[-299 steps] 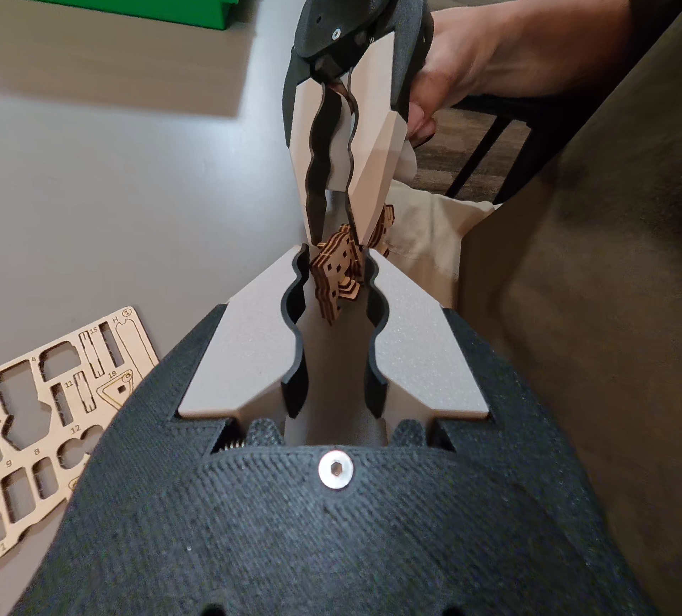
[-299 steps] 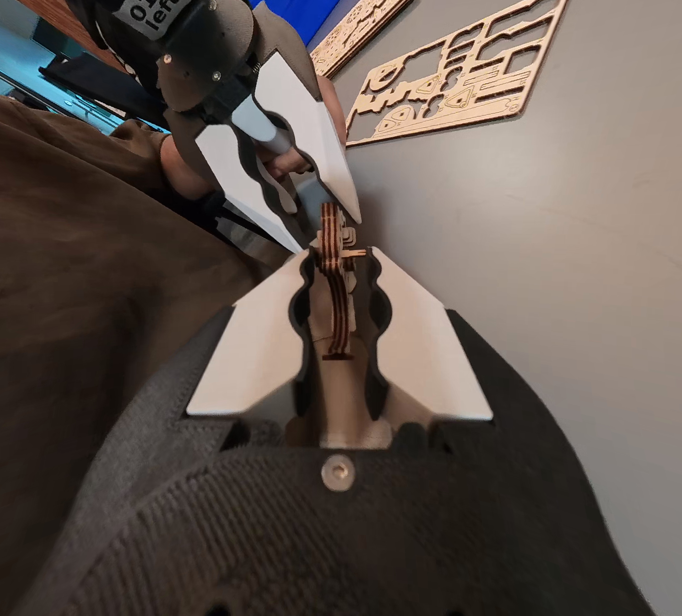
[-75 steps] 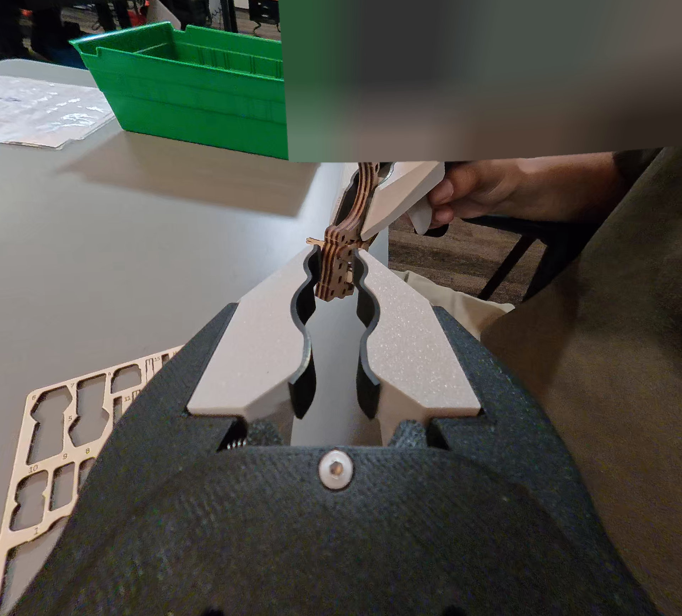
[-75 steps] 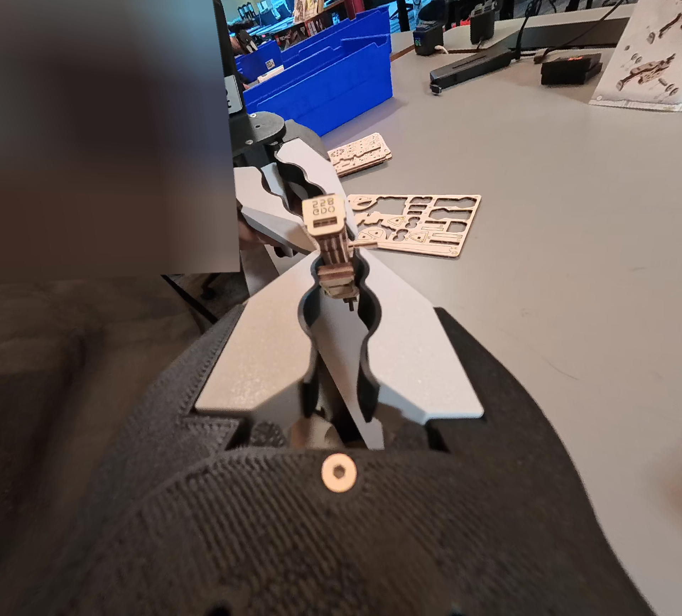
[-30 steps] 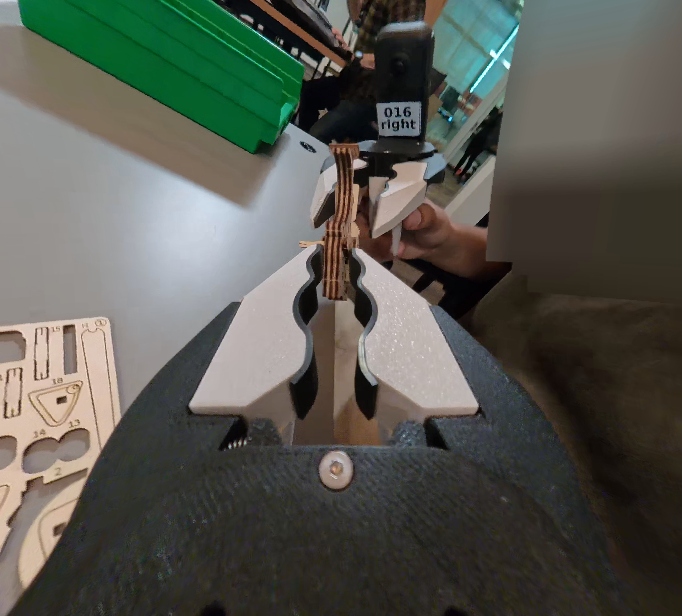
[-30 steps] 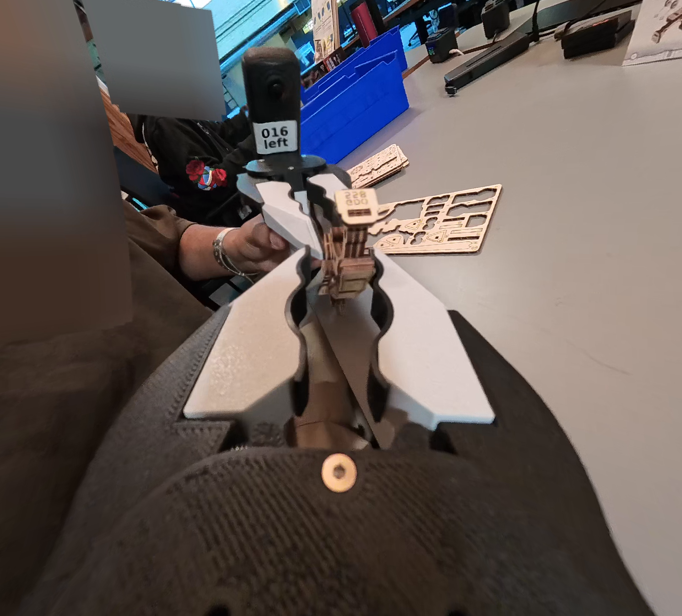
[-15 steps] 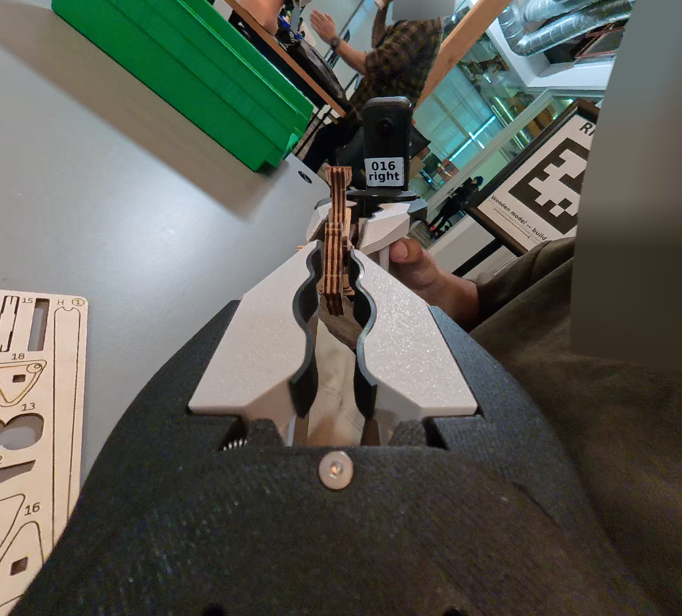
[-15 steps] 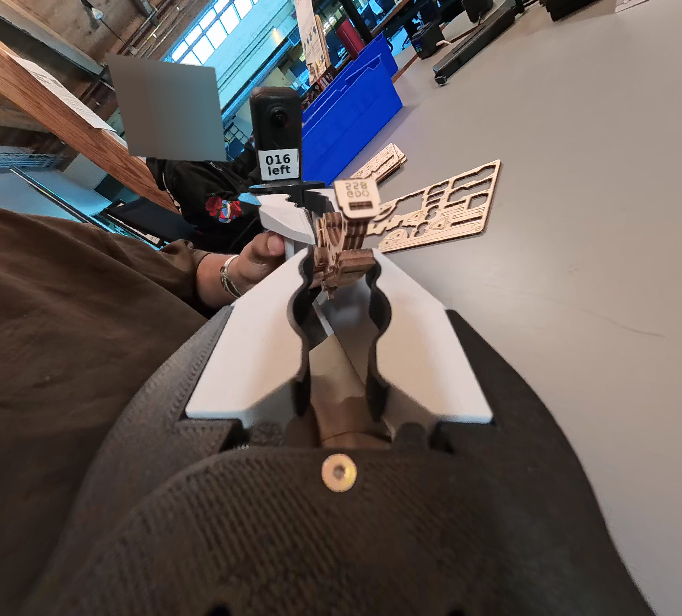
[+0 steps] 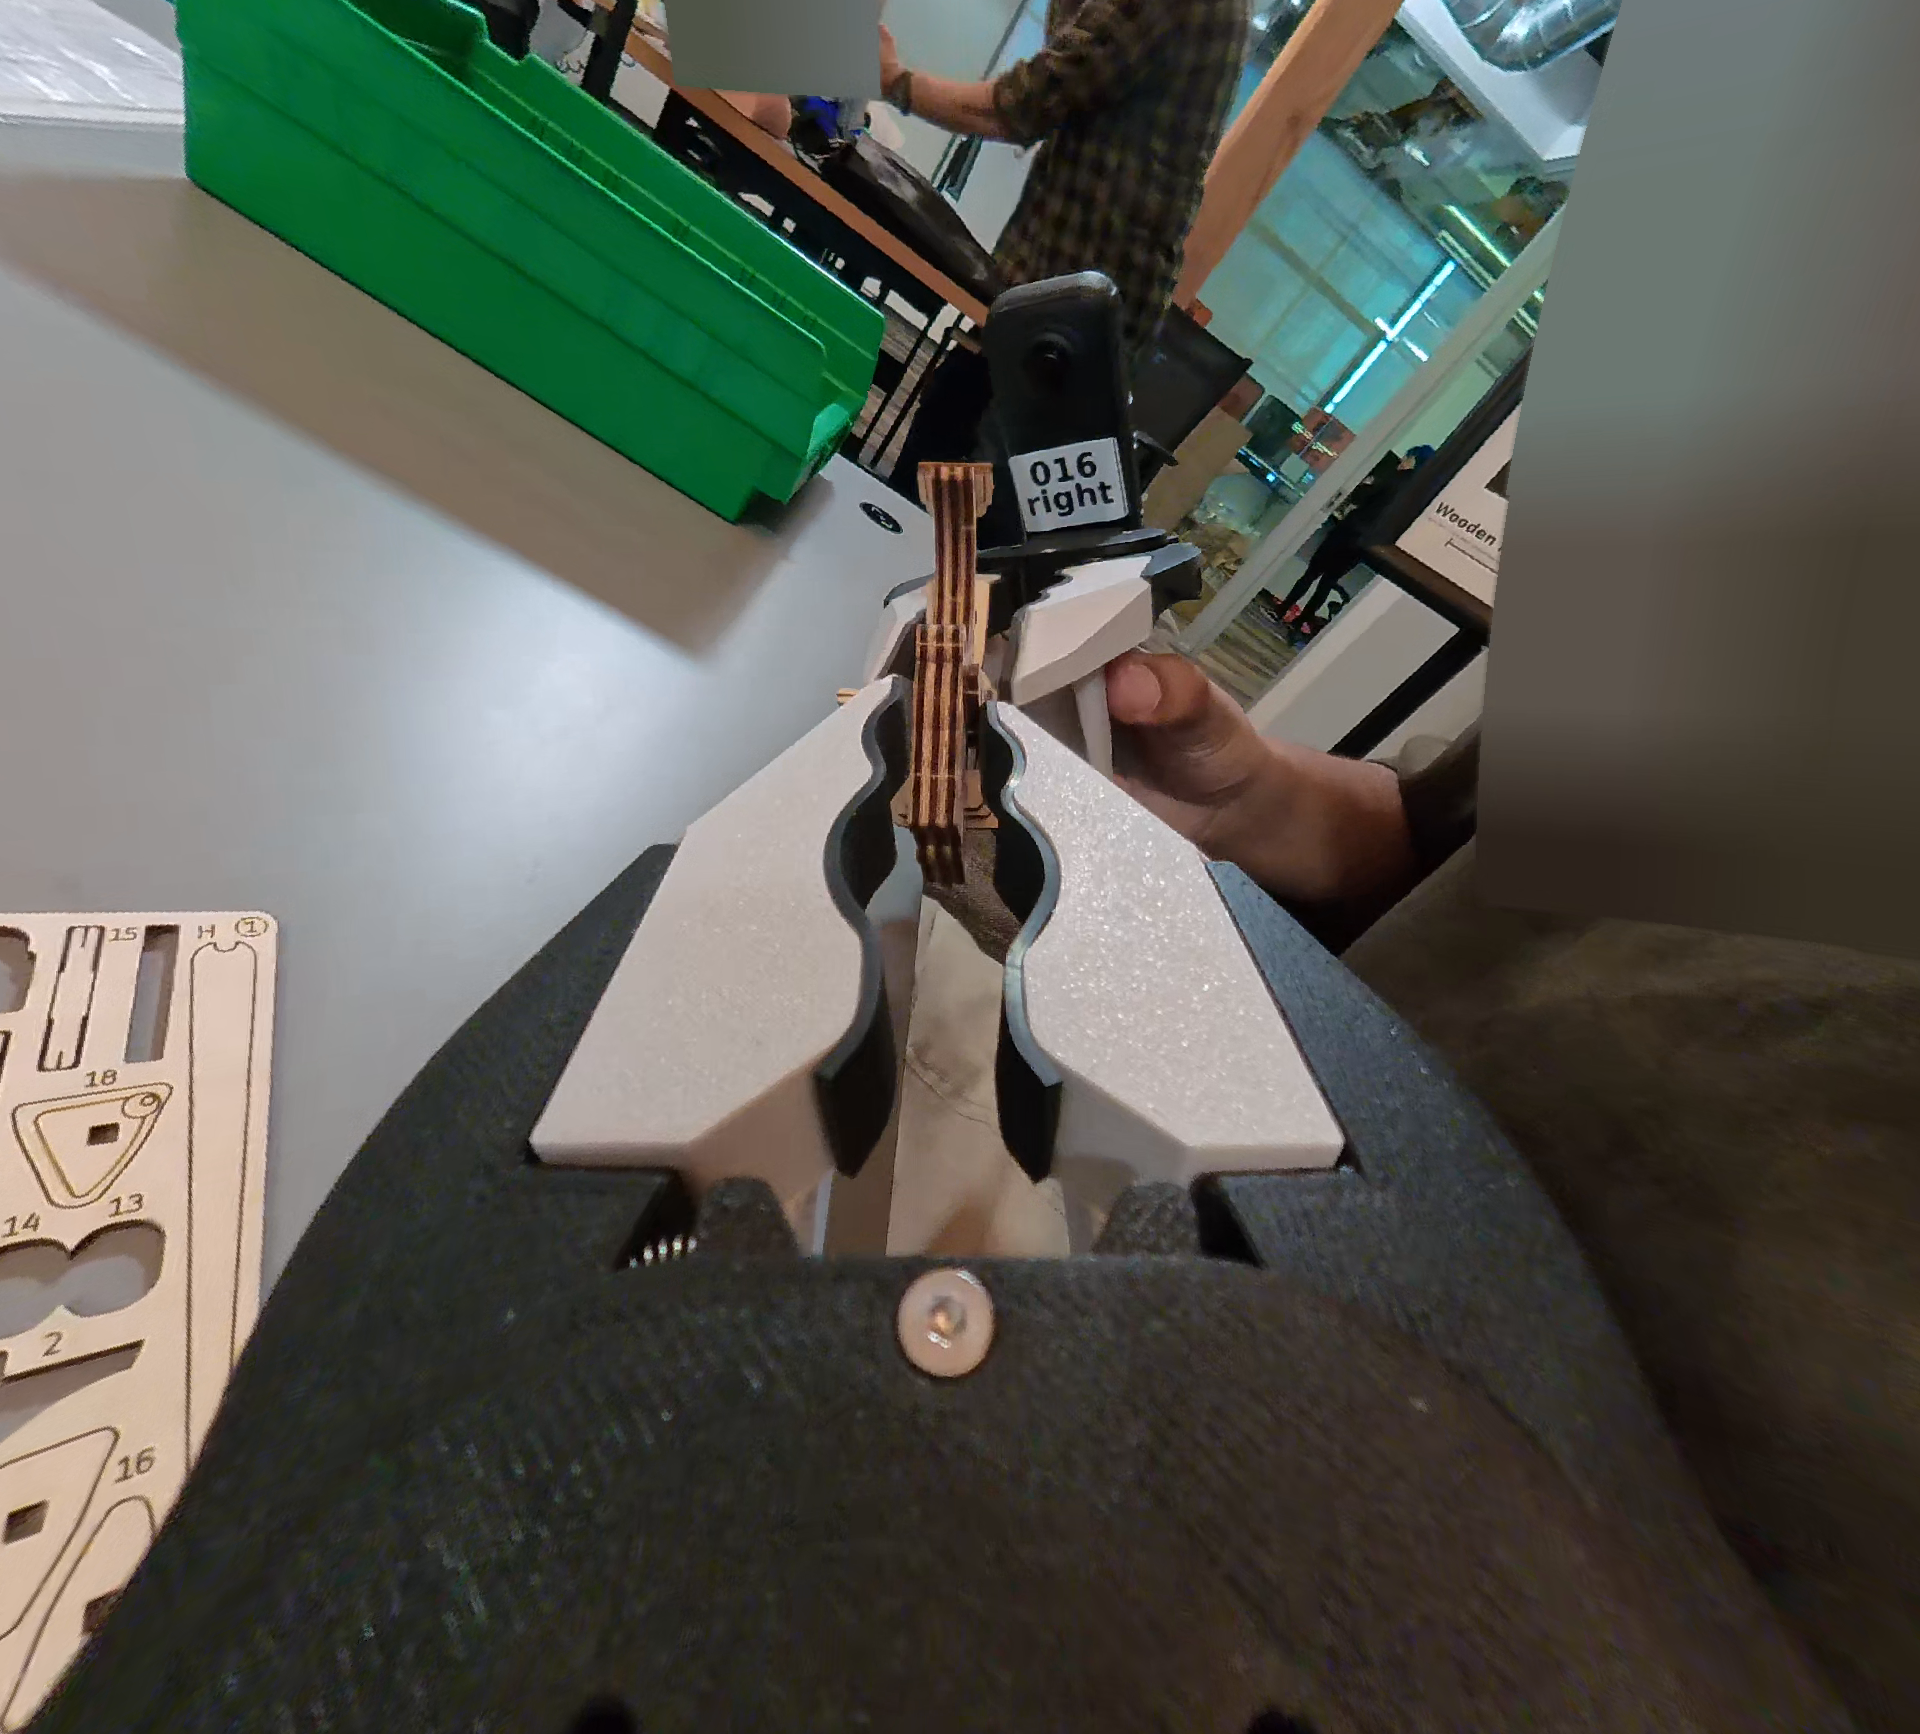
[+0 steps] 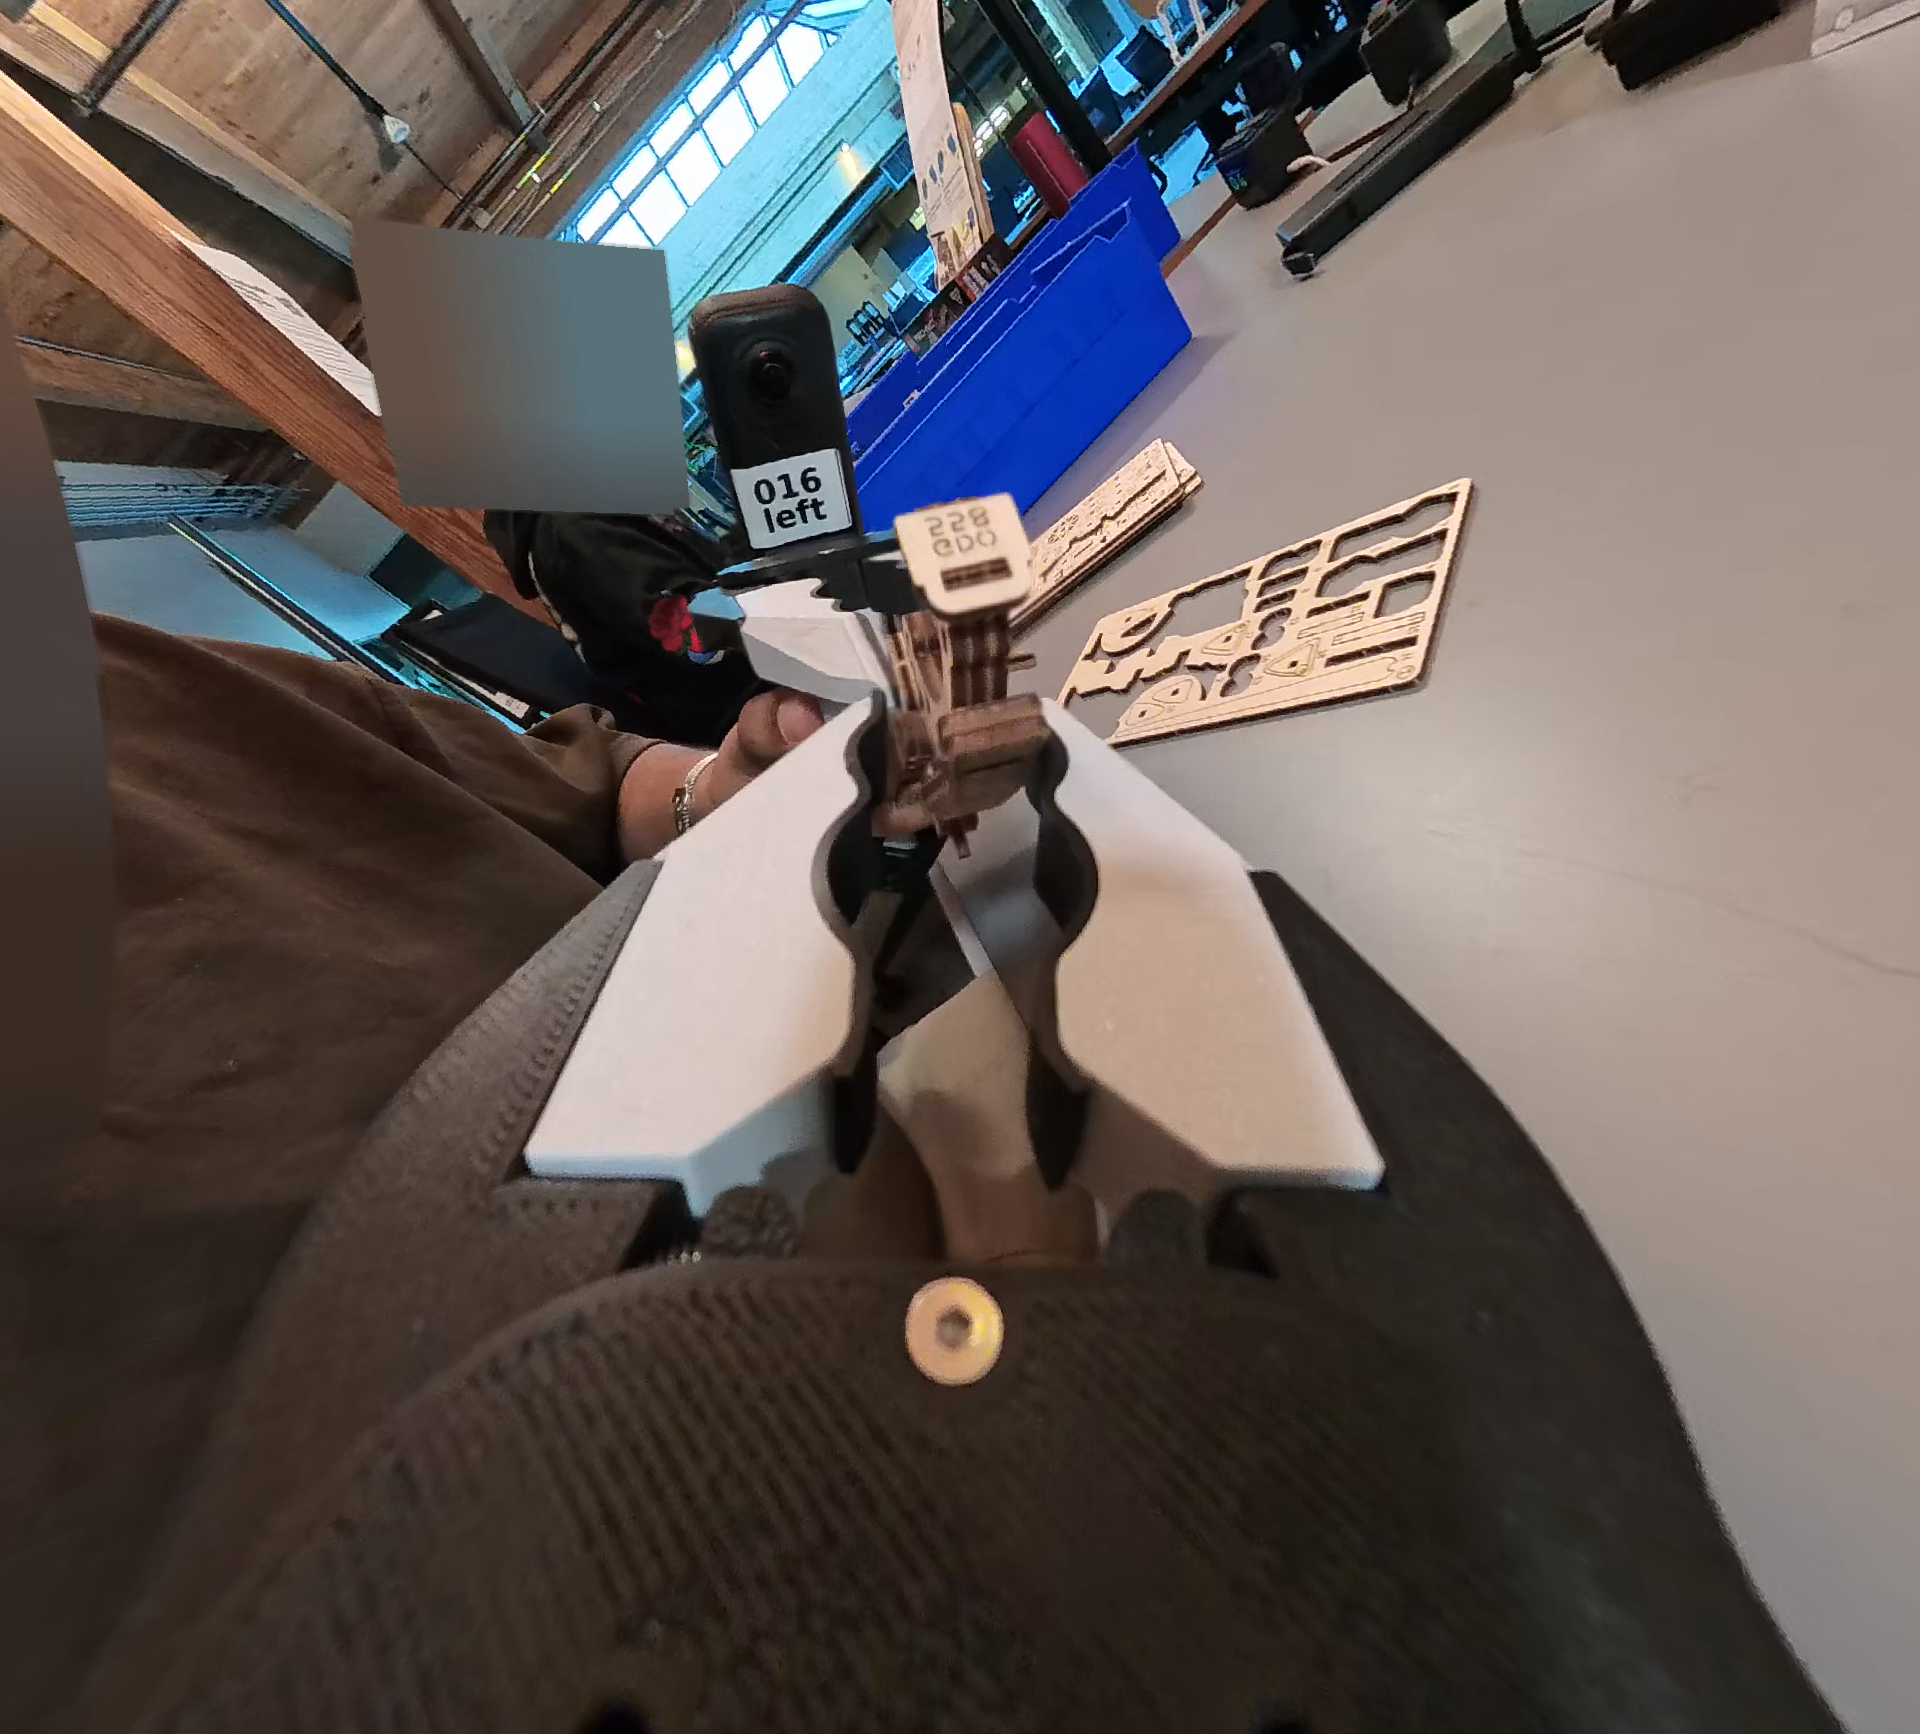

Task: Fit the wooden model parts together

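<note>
A small layered wooden model (image 9: pixel 943 645) is held up in the air between the two grippers, off the near table edge. My left gripper (image 9: pixel 940 718) is shut on its lower part, with the stacked plywood edges standing upright between the fingertips. My right gripper (image 10: pixel 961 728) is shut on the model (image 10: pixel 961 666) from the opposite side; a flat tab with engraved marks tops the model. The right gripper (image 9: pixel 1039 635) faces me in the left wrist view, and the left gripper (image 10: pixel 810 630) faces me in the right wrist view. A hand holds each one.
A green bin (image 9: pixel 499 230) stands at the back of the grey table (image 9: pixel 364 645). A punched-out plywood sheet (image 9: pixel 104 1217) lies at the left; it also shows in the right wrist view (image 10: pixel 1278 635), with a stack of sheets (image 10: pixel 1122 510) and blue bins (image 10: pixel 1039 354) behind it. People stand behind. My left and right fingertips are right by each other.
Both grippers keep their hold on the model. Both have tilted upwards together, so more of the room behind shows, and the two grippers now face each other more squarely.
</note>
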`<move>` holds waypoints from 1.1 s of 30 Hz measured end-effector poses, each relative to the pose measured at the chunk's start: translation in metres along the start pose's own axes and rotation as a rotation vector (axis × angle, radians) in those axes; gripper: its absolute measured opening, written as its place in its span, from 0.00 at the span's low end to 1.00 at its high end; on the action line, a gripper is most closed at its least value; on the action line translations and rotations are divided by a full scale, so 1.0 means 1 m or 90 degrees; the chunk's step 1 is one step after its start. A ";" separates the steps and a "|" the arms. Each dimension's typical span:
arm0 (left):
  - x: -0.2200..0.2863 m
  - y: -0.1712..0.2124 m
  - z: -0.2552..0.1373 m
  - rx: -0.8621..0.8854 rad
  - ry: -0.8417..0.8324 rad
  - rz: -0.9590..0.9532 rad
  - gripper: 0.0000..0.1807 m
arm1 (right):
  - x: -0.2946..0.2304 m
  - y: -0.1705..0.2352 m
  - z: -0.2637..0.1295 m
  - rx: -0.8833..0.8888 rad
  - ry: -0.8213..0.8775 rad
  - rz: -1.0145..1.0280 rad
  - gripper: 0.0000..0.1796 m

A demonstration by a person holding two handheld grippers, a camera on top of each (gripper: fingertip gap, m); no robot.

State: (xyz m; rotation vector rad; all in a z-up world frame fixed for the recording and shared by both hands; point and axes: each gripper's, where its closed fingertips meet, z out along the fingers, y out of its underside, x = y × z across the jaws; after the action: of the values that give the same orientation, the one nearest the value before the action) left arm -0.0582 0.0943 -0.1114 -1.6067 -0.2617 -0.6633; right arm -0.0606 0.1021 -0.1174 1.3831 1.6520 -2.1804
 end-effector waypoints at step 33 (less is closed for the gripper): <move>-0.025 0.024 -0.008 -0.215 -0.153 0.386 0.04 | -0.016 -0.001 -0.003 -0.170 0.246 -0.632 0.17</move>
State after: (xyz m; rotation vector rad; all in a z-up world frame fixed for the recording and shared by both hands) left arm -0.0681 0.0878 -0.1450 -1.9645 0.1766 -0.0429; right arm -0.0499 0.0982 -0.1063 1.0486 3.1505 -1.9378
